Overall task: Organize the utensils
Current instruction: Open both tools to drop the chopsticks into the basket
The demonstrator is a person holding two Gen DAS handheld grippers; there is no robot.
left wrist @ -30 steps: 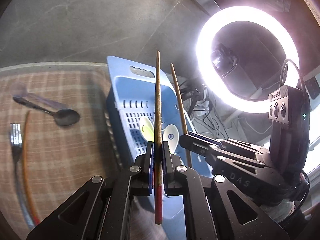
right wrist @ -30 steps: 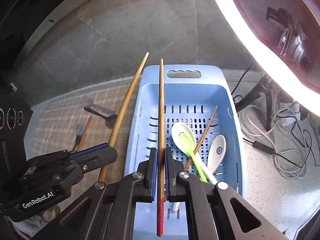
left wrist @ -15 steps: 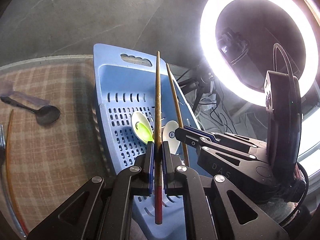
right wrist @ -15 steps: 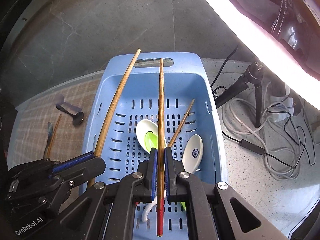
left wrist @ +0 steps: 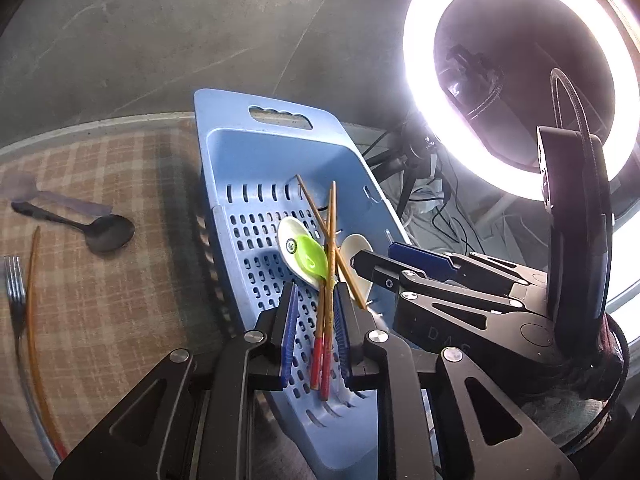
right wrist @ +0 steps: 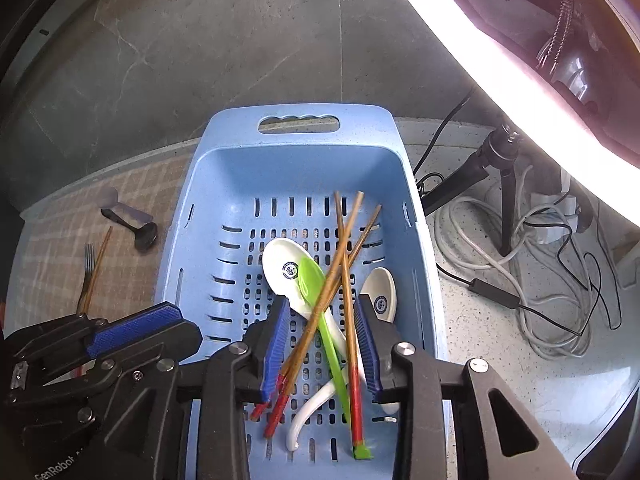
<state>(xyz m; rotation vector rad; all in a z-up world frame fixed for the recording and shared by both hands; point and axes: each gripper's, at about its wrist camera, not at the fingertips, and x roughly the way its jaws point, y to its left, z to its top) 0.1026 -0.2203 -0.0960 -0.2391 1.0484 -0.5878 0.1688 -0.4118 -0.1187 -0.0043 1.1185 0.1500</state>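
Observation:
The blue perforated basket (left wrist: pixel 224 120) (right wrist: pixel 360 120) holds three red-tipped wooden chopsticks (left wrist: pixel 328 280) (right wrist: pixel 344 248), crossed over a white spoon (right wrist: pixel 284 268), a green spoon (right wrist: pixel 316 284) and a second white spoon (right wrist: pixel 380 292). My left gripper (left wrist: pixel 316 296) (right wrist: pixel 188 326) hovers over the basket's near end; its jaws are opening and the pads stand clear of the chopsticks lying below. My right gripper (right wrist: pixel 322 304) (left wrist: pixel 374 254) hangs beside it, jaws also opening, wider, touching nothing. On the checked mat lie a black spoon (left wrist: pixel 108 232), a fork (left wrist: pixel 14 280) and one more chopstick (left wrist: pixel 32 300).
The checked mat (left wrist: pixel 120 300) covers the table left of the basket. To the right stand a bright ring light (left wrist: pixel 516 60) on a tripod (right wrist: pixel 504 184) and a tangle of cables (right wrist: pixel 520 280) on the speckled counter. A dark stone floor lies beyond the table edge.
Both grippers were shut on one chopstick each, held upright over the basket. Both have let go, and the two chopsticks now lie in the basket across the spoons.

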